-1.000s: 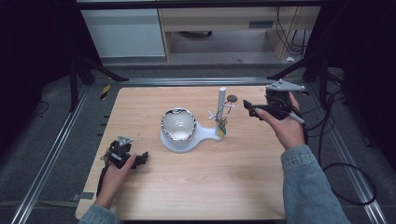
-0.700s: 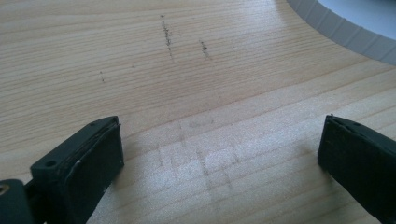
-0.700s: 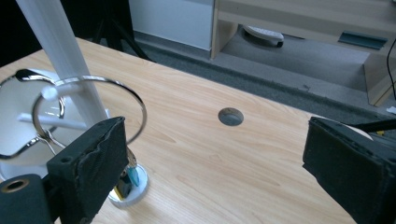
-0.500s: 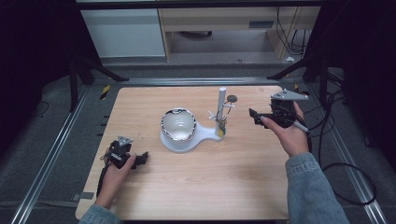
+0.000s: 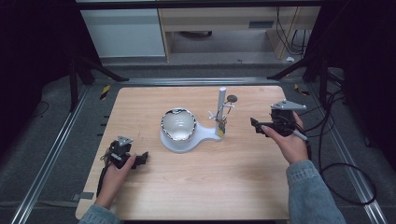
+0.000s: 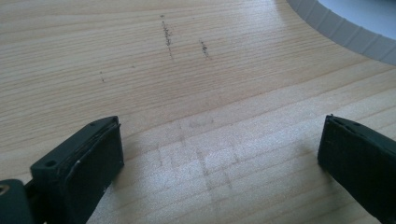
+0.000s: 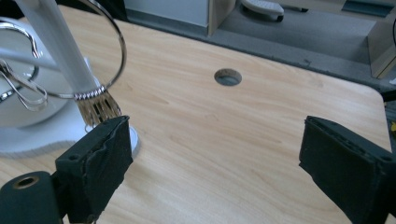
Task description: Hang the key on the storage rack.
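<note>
Tabletop of pale wood carries a white jewellery stand near its middle, seen from the high view. The stand's flat white base spreads into a round part that holds a silver-rimmed bowl, and a white post rises upright from the narrower right end of the base. Thin wire hangers and a small gold tag hang on the post about halfway up.

Right gripper, held in a hand with a denim sleeve, hovers over the right part of the tabletop, its jaws pointing left toward the post and near it but not touching. In the right gripper view the jaws stand wide apart with nothing between them; just beyond the left jaw a silver ring bangle hangs round the post, with a small cluster of gold tassels beneath it. A round cable hole shows in the wood farther off.

Left gripper rests low at the tabletop's left front, well apart from the stand. In the left gripper view its jaws are spread wide over bare wood, with the ribbed white edge of the stand at the top right corner.
</note>
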`<state>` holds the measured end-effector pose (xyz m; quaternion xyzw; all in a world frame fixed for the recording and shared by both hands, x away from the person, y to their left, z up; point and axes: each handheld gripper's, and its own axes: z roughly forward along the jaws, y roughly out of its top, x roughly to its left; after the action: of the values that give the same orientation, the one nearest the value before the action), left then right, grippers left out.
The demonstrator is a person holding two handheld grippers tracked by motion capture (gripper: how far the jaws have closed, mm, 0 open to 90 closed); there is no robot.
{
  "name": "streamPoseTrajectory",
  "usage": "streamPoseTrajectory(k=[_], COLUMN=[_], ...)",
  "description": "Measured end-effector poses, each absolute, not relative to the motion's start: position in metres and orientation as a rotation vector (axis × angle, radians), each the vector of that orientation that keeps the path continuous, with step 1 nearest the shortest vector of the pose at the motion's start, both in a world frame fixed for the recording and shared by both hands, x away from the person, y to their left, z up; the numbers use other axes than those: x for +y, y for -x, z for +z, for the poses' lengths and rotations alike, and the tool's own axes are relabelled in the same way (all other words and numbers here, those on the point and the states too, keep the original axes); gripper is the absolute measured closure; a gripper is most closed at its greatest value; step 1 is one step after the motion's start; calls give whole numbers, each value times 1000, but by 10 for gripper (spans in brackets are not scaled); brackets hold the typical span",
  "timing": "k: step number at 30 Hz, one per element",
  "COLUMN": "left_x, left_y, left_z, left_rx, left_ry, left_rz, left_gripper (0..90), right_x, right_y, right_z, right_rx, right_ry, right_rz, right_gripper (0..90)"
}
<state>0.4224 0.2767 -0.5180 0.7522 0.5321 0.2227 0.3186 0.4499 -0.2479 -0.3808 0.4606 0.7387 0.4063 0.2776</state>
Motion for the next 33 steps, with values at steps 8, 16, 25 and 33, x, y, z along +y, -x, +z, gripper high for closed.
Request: streamPoseTrajectory(k=[8, 16, 25, 33], left_x=[277, 277, 277, 277], left_y=[-422, -422, -422, -422], left_z=[-518, -518, -518, -518], left_rx=[1401, 1401, 1403, 1403], left_ry=[-1977, -1977, -1976, -1976], left_rz=[585, 585, 586, 586], left_gripper=[0, 0, 0, 0], right_x=[-248, -249, -249, -256], right_y=[-443, -437, -443, -456], right_z=[-405, -434, -459, -471], right_rx=[2029, 2084, 2145, 2104], right_ry=[-1263, -1305, -1372, -1430], right_rz=[1059, 1020, 941, 904], right_gripper=[111, 121, 114, 117])
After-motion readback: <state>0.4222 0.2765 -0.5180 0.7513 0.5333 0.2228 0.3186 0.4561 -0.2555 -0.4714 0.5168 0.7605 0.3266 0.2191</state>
